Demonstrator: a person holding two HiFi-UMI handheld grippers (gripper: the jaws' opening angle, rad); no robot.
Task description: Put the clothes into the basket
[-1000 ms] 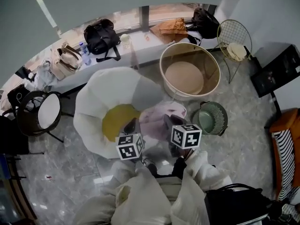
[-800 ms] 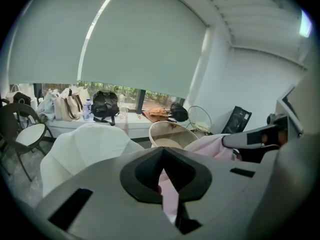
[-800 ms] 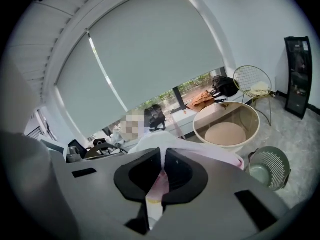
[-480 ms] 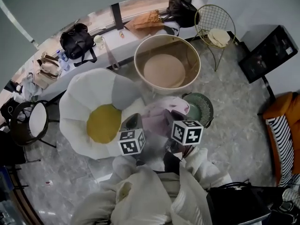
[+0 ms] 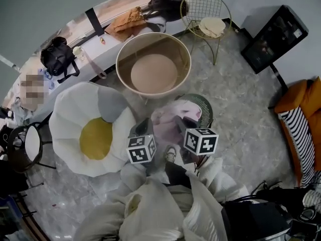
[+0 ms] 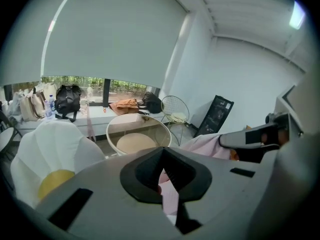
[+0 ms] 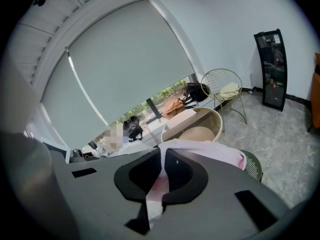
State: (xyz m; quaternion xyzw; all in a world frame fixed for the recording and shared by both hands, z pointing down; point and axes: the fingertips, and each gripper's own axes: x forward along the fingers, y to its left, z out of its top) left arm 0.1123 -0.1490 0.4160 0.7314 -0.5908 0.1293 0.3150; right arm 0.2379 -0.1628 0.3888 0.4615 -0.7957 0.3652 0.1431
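A pale pink garment (image 5: 168,122) hangs between my two grippers, in front of the big round beige basket (image 5: 125,54), which has nothing in it. In the head view my left gripper (image 5: 144,129) grips the garment's left side and my right gripper (image 5: 181,124) its right side. The left gripper view has the jaws of the left gripper (image 6: 162,176) shut on pink cloth (image 6: 171,196), the basket (image 6: 115,129) ahead. The right gripper (image 7: 161,176) is likewise shut on the garment (image 7: 205,151), with the basket (image 7: 212,116) beyond it.
A small green wire basket (image 5: 203,104) sits under the garment's right part. A white and yellow egg-shaped cushion (image 5: 75,129) lies to the left. Beyond the big basket are a gold wire chair (image 5: 193,6), a window ledge with bags (image 5: 57,56) and a black panel (image 5: 273,36).
Both grippers have carried the pink garment to the right, off the egg cushion's edge and over the green wire basket, nearer the big basket. Both stay shut on it.
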